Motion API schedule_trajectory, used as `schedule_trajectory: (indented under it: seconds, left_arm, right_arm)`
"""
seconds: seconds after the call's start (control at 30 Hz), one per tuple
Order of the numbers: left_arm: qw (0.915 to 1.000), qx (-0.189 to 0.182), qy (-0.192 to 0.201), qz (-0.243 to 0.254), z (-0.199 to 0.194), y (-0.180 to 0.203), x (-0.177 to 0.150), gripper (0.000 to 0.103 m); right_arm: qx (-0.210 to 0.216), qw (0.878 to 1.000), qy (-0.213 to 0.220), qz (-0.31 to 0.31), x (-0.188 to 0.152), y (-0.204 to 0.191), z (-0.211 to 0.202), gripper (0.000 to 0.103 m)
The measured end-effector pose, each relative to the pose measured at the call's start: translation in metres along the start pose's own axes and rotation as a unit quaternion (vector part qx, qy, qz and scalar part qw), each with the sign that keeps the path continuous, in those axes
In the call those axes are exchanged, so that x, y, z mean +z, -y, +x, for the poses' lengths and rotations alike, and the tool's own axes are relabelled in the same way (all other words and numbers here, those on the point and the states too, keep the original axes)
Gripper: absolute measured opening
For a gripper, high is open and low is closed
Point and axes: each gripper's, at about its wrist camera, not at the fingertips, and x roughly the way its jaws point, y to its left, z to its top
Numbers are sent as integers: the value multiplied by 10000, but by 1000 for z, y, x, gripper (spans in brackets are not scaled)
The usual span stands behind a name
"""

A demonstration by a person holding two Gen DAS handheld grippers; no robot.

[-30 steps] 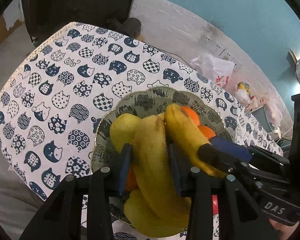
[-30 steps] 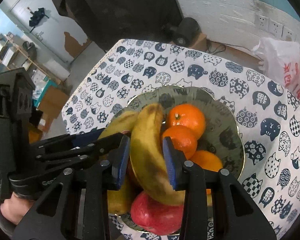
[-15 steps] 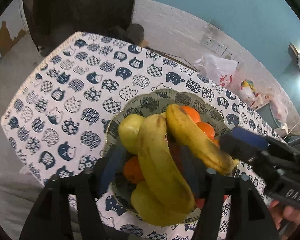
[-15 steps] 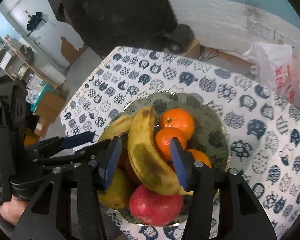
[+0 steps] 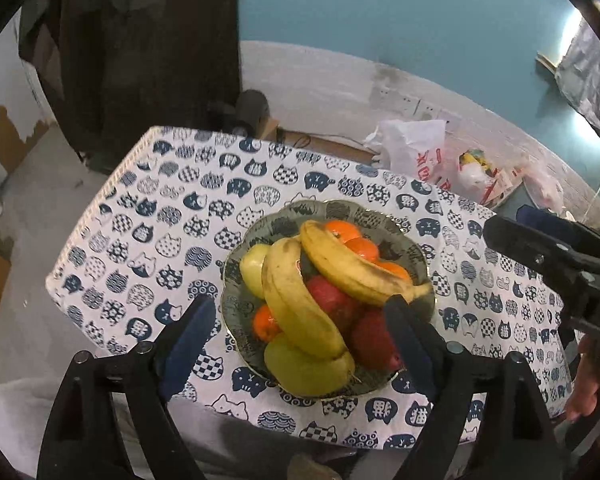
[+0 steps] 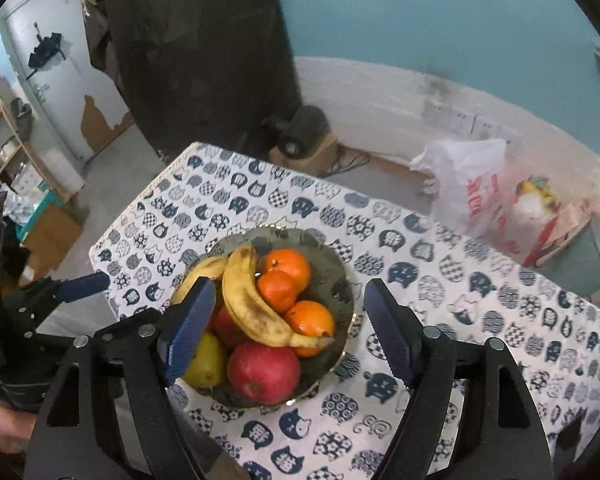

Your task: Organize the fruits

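A patterned bowl [image 5: 420, 268] [image 6: 342, 280] sits on the cat-print tablecloth and holds two bananas [image 5: 296, 304] [image 6: 248, 300], oranges [image 6: 286, 266], red apples [image 6: 264, 372] and green pears [image 5: 304, 372]. My left gripper [image 5: 300, 328] is open and empty, raised above the near side of the bowl. My right gripper [image 6: 286, 320] is open and empty, also raised above the bowl. The right gripper also shows at the right edge of the left wrist view [image 5: 552, 256], and the left gripper at the left edge of the right wrist view [image 6: 60, 292].
The table [image 5: 148, 240] [image 6: 480, 320] is small, with edges close to the bowl. Plastic bags [image 5: 416, 152] [image 6: 472, 188] and a bin [image 6: 580, 264] stand on the floor behind it. A dark speaker on a box [image 6: 300, 136] sits by the wall.
Both grippers let go of the bananas, opened wide and pulled back up and away from the bowl. The bananas stay lying across the fruit in the bowl.
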Motion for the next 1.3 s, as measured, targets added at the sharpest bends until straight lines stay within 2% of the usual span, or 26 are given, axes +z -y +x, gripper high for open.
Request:
schedule_trajectory:
  seconds: [0.33, 0.73, 1.3]
  left_arm:
    - [9975, 44, 463, 528, -42, 32, -5, 93]
    - [9947, -86, 791, 656, -71, 53, -8, 101]
    - [9938, -165, 730, 823, -68, 81, -5, 101]
  right_arm:
    - [-183, 9996, 195, -81, -15, 1, -51, 77]
    - [-606, 9974, 295, -256, -42, 17, -85, 78]
    - [-547, 9980, 308, 31, -48, 41, -96, 78]
